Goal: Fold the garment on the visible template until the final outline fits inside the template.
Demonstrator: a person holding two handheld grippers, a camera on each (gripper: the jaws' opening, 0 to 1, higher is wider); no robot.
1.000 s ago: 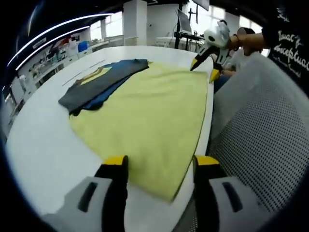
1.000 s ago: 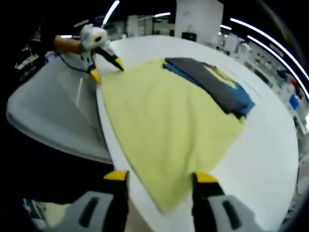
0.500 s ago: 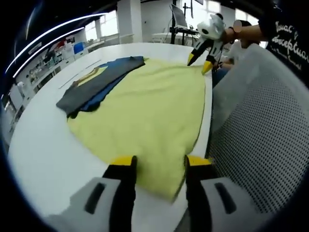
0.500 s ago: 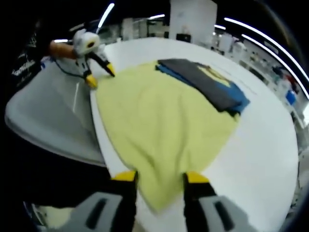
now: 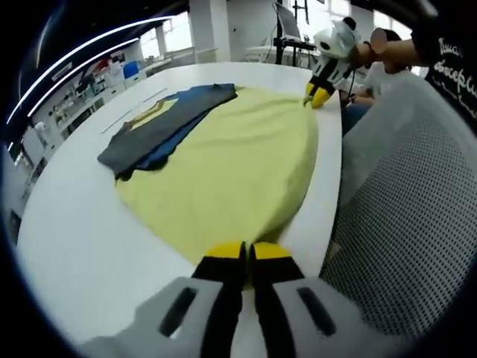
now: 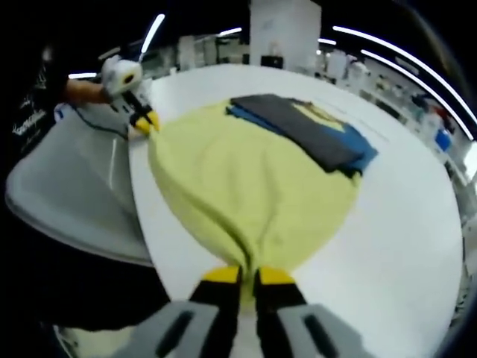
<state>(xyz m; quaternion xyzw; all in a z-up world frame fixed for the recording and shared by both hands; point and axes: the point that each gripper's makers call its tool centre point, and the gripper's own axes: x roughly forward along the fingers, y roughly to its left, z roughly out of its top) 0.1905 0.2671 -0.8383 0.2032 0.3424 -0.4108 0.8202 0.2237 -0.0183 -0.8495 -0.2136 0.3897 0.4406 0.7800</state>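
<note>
A yellow garment (image 5: 231, 164) lies spread on the white table (image 5: 74, 224), with a dark grey and blue part (image 5: 160, 127) folded over its far end. My left gripper (image 5: 246, 257) is shut on the near hem corner of the yellow cloth. My right gripper (image 5: 319, 93) shows at the far right edge of the cloth, pinching the other corner. In the right gripper view my right gripper (image 6: 248, 277) is shut on the yellow garment (image 6: 253, 186), which bunches toward it. My left gripper (image 6: 141, 123) grips the opposite corner. A thin line (image 5: 138, 108) runs on the table beyond the garment.
A grey mesh chair back (image 5: 402, 224) stands close against the table's edge, also the grey chair (image 6: 67, 186) in the right gripper view. A person's sleeve (image 5: 447, 52) with lettering is at the upper right. Desks and shelves (image 5: 82, 82) fill the room behind.
Both grippers went from open to shut on the garment's hem corners. The yellow cloth now gathers into a point at each gripper and its hem has pulled inward from the table's edge.
</note>
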